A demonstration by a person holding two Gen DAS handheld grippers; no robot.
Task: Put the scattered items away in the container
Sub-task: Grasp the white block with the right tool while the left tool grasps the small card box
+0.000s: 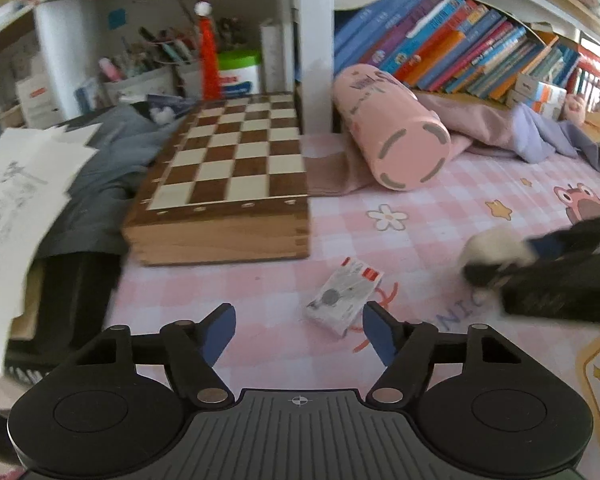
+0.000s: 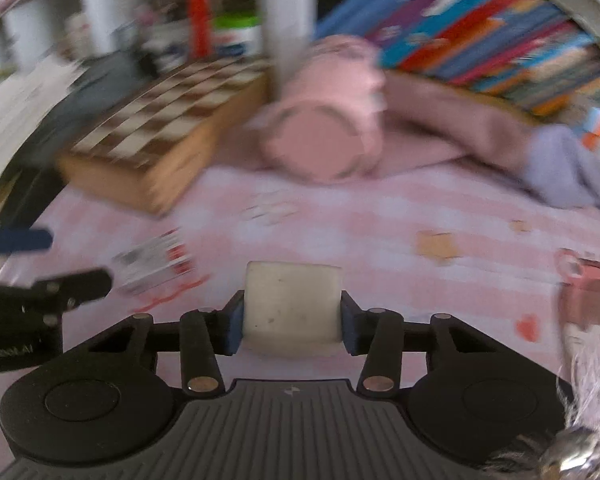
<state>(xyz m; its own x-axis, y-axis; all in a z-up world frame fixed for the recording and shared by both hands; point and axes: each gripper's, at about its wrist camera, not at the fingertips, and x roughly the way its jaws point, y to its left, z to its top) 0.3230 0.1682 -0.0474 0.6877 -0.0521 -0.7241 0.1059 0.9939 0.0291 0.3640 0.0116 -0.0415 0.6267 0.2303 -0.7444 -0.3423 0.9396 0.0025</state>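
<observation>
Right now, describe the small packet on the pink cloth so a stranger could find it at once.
Start at the wooden chessboard box on the pink checked cloth. In front of its near right corner lies a small flat packet, white and grey with a red stripe. It is the only loose flat pack there, just ahead of the open left gripper.

A: We see a pink-and-white checked cloth [image 1: 440, 208] with flowers and stars on the desk.
B: And we see a brown-and-cream chessboard [image 1: 228, 156], a pink cylinder [image 1: 388, 132] with grey dashes.
A: The packet [image 1: 342, 296] looks white, grey, a red strip. We see a white block [image 2: 292, 304] between blue pads [image 2: 350, 326] of the black right tongs [image 2: 292, 320].
</observation>
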